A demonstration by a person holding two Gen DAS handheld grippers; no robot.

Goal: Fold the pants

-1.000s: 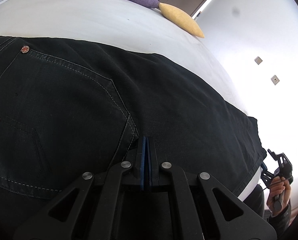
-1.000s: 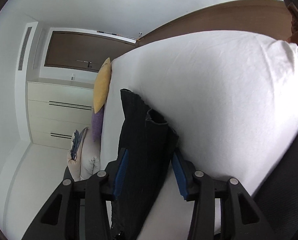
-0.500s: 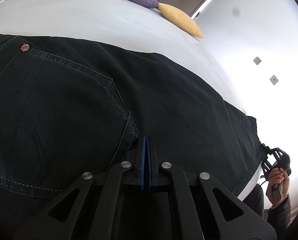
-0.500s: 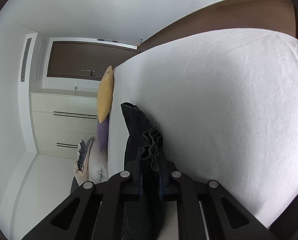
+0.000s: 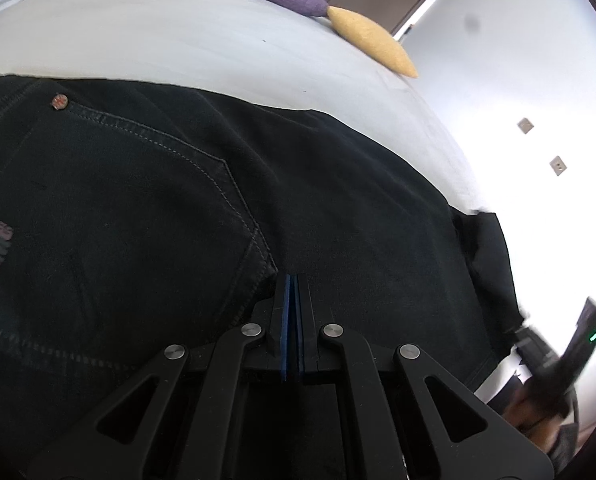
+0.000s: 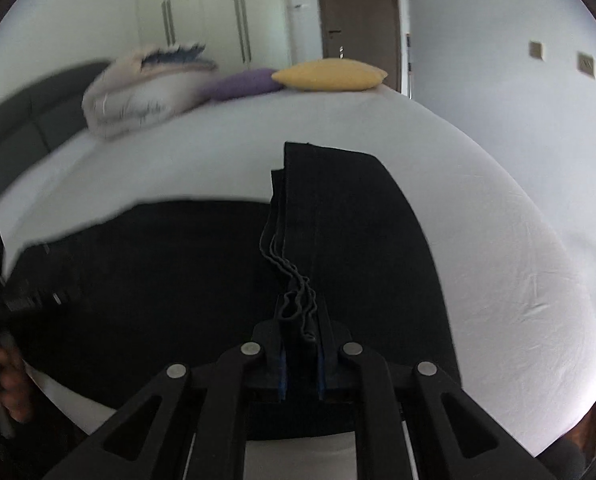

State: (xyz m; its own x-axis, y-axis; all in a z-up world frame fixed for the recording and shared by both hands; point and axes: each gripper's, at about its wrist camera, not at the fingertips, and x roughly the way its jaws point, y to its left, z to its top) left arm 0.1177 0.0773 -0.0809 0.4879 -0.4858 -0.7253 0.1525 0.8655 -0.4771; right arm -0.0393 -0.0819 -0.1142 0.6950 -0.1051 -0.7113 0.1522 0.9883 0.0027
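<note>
On the white bed (image 6: 497,240) the black pants (image 5: 178,220) lie halved lengthwise. The left gripper (image 5: 292,296) is clenched at the seat; the right gripper (image 6: 301,344) clamps the bunched hems, lifted. The crosswise folds remain undone.

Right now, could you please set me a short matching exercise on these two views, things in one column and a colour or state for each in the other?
Things:
1. left gripper
2. right gripper
3. pants
4. cushion by the door

Colour or state:
A. yellow
B. black, spread on the bed
C. clamped on the bunched leg hems
D. shut, tips at the pants near the pocket

Pairs: 1-D, 2-C, 3-B, 4-A
</note>
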